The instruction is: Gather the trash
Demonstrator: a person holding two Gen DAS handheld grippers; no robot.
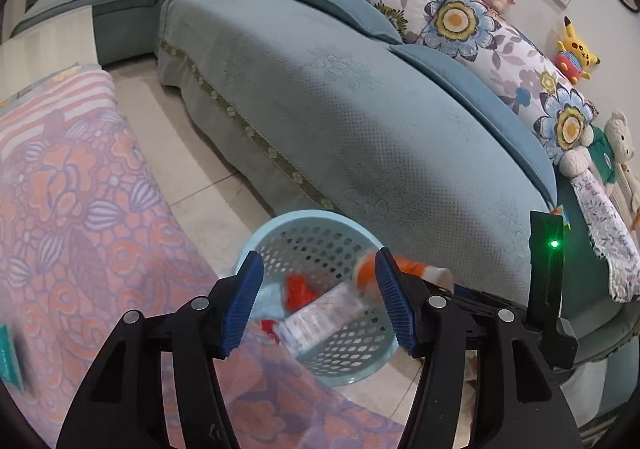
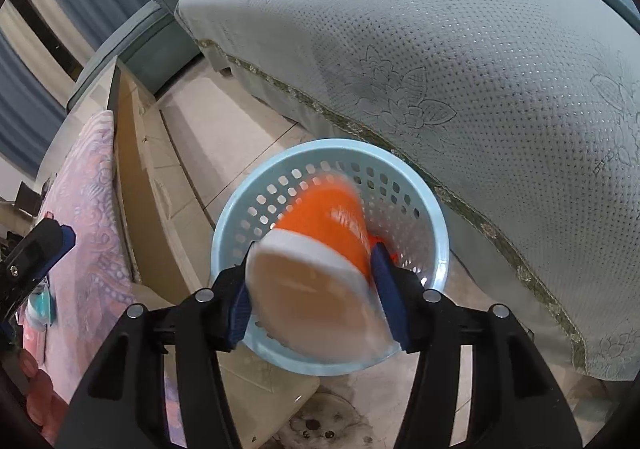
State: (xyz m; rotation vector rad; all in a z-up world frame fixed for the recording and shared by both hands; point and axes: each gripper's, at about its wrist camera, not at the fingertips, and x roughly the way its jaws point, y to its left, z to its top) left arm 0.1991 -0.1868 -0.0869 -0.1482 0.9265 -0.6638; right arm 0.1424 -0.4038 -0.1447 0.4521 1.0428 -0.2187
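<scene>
A light blue perforated basket (image 1: 304, 223) stands on the tiled floor between the sofa and the table; it also shows in the right wrist view (image 2: 240, 201). Inside lie a clear plastic bottle (image 1: 320, 319) and red scraps (image 1: 298, 291). My left gripper (image 1: 316, 301) is open and empty above the basket. My right gripper (image 2: 316, 289) holds its jaws wide just above the basket, with a blurred orange and white cup (image 2: 320, 249) between them; the cup also shows in the left wrist view (image 1: 404, 269). Whether the pads still touch the cup is unclear.
A teal sofa (image 1: 360, 121) with floral cushions (image 1: 452, 21) and plush toys (image 1: 576, 53) runs behind the basket. A table with a pink and orange patterned cloth (image 1: 80, 209) lies to the left, also in the right wrist view (image 2: 88, 217). A teal packet (image 1: 10, 357) sits at its left edge.
</scene>
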